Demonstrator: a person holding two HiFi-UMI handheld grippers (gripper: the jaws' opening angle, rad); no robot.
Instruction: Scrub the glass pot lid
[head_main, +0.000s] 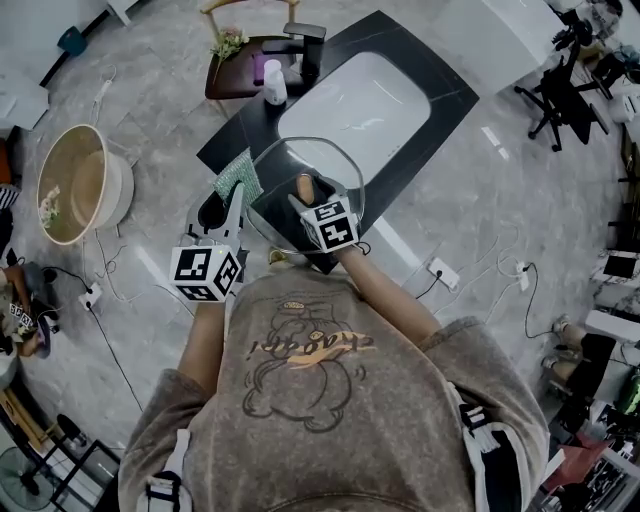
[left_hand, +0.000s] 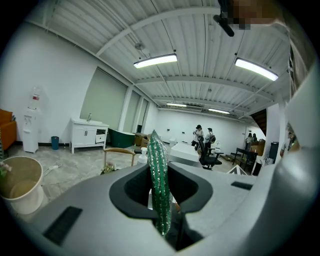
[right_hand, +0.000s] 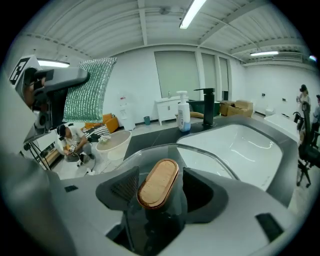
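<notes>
Right gripper (head_main: 308, 198) clamps lid (head_main: 338, 158); left (head_main: 232, 206), cloth (left_hand: 159, 175).

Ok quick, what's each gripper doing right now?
Left gripper: shut on the green scrubbing cloth.
Right gripper: shut on the wooden-topped knob of the glass pot lid.

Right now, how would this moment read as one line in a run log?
left gripper shut on green scrubbing cloth | right gripper shut on wooden knob of glass pot lid | lid held near white sink
</notes>
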